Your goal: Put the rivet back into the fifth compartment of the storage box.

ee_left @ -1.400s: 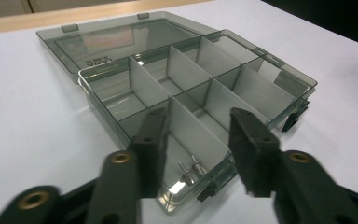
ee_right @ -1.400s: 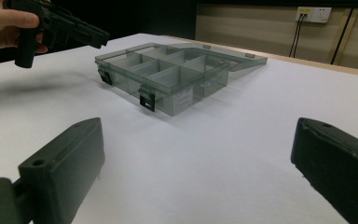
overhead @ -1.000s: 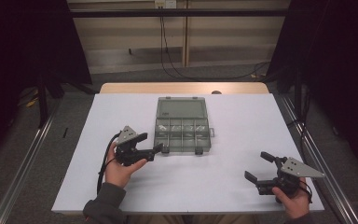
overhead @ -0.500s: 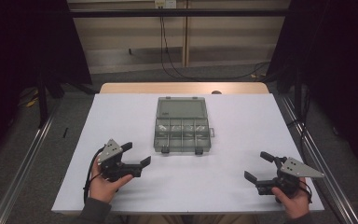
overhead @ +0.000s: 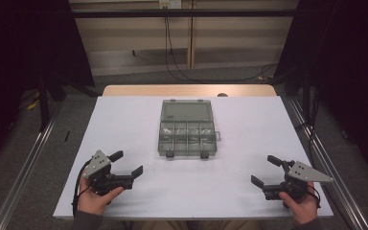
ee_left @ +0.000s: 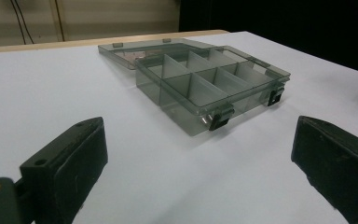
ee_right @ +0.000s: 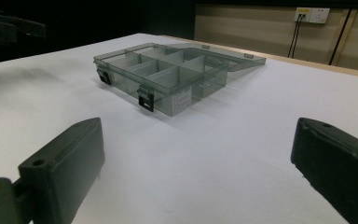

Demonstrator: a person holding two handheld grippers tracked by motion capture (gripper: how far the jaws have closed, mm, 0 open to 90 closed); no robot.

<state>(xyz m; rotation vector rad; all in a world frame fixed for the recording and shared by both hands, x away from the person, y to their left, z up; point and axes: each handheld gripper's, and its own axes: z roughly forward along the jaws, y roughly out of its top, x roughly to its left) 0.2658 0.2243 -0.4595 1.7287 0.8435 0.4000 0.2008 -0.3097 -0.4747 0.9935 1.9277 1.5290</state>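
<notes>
While you hold a gripper in each hand near the front edge of the table (overhead: 124,120), the organiser box (overhead: 187,139) sits in the middle of the white top, well apart from both. Its lid (overhead: 187,111) lies flat behind the tray, hinged at the far side, and the two dark latches (overhead: 169,154) hang on the near wall. Dividers split the tray into compartments; from the high view some seem to hold small pale bits, though the picture is too coarse to be sure. Your left gripper (overhead: 128,163) is at the front left, its jaws spread wide and pointing right, with nothing between them. Your right gripper (overhead: 265,171) is at the front right, its jaws likewise spread, empty, and pointing left toward the centre. In the left gripper view the box (ee_left: 200,81) lies ahead between the two black jaws. In the right gripper view the box (ee_right: 168,74) also lies ahead, and your left gripper (ee_right: 14,25) shows at the upper left corner.
</notes>
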